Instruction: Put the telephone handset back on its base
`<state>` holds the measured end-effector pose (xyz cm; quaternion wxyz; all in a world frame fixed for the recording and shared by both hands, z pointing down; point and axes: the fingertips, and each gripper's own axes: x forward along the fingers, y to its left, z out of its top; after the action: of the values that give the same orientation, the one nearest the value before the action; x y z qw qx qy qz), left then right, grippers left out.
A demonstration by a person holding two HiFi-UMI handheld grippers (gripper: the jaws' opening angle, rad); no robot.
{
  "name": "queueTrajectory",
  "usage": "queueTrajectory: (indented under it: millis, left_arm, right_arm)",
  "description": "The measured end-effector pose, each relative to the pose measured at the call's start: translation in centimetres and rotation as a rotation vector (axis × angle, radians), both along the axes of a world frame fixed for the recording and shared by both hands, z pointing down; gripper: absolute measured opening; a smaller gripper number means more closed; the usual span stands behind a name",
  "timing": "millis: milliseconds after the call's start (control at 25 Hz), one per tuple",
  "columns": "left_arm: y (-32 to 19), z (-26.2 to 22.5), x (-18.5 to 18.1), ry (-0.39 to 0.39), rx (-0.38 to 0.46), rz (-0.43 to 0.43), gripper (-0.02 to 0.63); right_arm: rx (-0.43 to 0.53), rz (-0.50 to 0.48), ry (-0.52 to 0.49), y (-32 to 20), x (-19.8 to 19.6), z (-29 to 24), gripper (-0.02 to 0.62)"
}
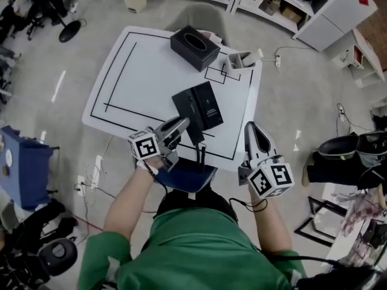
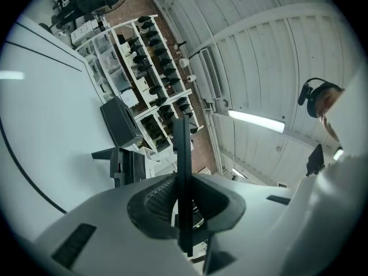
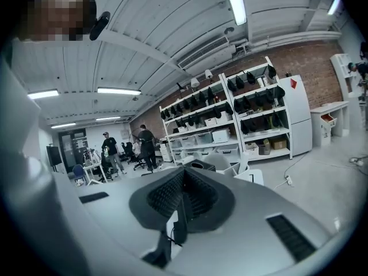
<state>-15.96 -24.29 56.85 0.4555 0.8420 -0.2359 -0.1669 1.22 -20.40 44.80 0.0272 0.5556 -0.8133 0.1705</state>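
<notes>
Grip first: my left gripper point(image 2: 183, 209) has its jaws nipped on a thin black bar standing up between the pads, which I take for the handset point(image 2: 182, 154) seen edge-on. The hold is narrow, so I judge the bar could pivot; a firm pinch and a slow move would suit. My right gripper point(image 3: 183, 199) has its jaws pressed together with nothing in them. It hangs by the near right corner of the counter point(image 1: 139, 89), right of the base point(image 1: 202, 106) and apart from it.

The handset is just near of the base, by the counter's near edge, and not yet seated. To seat it well I would turn my left wrist until the handset's long side runs with the base's long side. Then I would carry it a little farther out over the cradle, lower it flat, and let go only once it rests on its own. The base looks light and may slide, so my right gripper could steady its right edge. Which part of the base is the cradle I cannot tell.
</notes>
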Motion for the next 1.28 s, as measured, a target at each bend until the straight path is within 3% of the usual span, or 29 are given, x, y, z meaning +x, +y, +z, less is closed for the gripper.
queueTrajectory:
  millis: [320, 760, 1280]
  left_arm:
    - [-2.8, 5.1, 2.2, -0.02, -0.056, 0.046, 0.084]
    - [-5.3, 10.6, 2.9, -0.031, -0.168, 0.039, 0.084]
    - [-6.1, 12.5, 3.9, -0.044, -0.236, 0.052, 0.084]
  right_arm:
    - [-0.057, 0.016, -0.015, -2.0, 2.0, 2.9, 0.023]
    - [-0.111, 0.032, -0.012, -3.1, 2.9, 5.0, 0.023]
    - [-0.134, 0.013, -0.022, -4.0, 2.0, 5.7, 0.023]
